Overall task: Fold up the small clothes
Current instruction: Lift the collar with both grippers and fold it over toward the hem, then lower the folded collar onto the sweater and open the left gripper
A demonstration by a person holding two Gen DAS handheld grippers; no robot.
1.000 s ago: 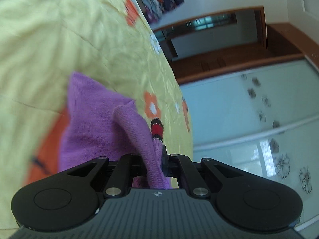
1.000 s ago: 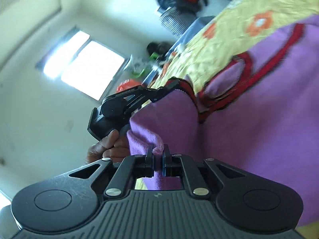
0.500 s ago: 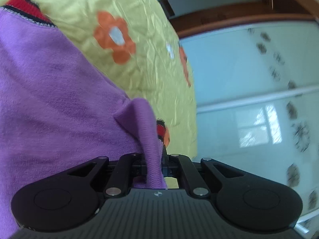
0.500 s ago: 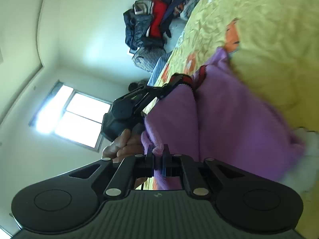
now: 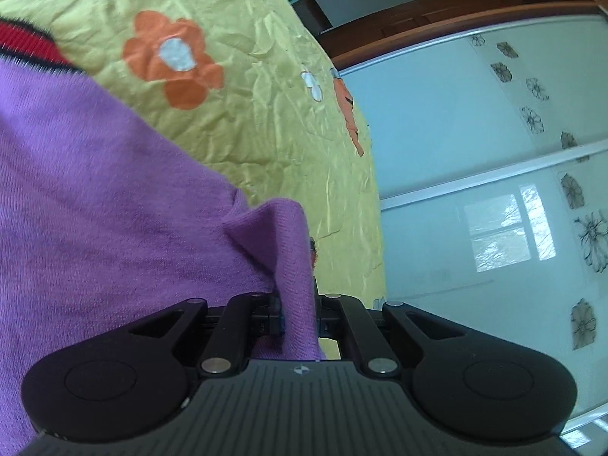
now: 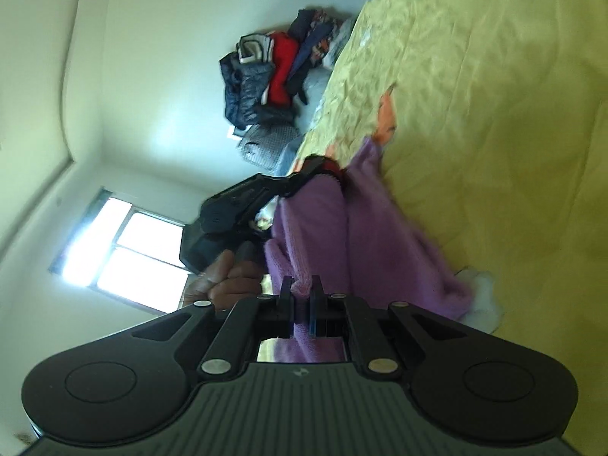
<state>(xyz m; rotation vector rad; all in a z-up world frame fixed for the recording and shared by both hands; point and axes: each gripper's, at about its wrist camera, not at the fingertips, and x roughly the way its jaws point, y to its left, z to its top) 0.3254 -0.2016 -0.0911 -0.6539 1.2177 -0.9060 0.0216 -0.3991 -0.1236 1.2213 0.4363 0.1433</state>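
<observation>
Here, largest first:
Bed (image 5: 266, 121): covered by a crinkled yellow bedspread printed with orange and white flowers; in the left wrist view its edge curves down beside pale sliding doors (image 5: 475, 197), with a bare strip of spread between the garment and that edge.
Open room: in the right wrist view a wide stretch of yellow spread (image 6: 494, 114) lies bare beyond the garment, up to the far end of the bed.
Purple sweater (image 5: 95, 209): a small knit garment with a red and black trim band (image 5: 22, 43); it is draped on the spread, raised at two pinched folds, one edge trailing toward a white patch (image 6: 482, 296) whose nature I cannot tell.
Clothes pile (image 6: 273, 76): dark, red and striped garments heaped at the far end of the bed against the wall; no container shows.
Left tool (image 5: 298, 304): clenched on a purple fold that stands up between its fingers; in the right wrist view it grips the sweater near the red trim, with the person's hand (image 6: 228, 281) on its handle.
Right tool (image 6: 302, 292): clamped on a bunched purple edge.
Window (image 6: 125, 250): bright, behind the hand.
</observation>
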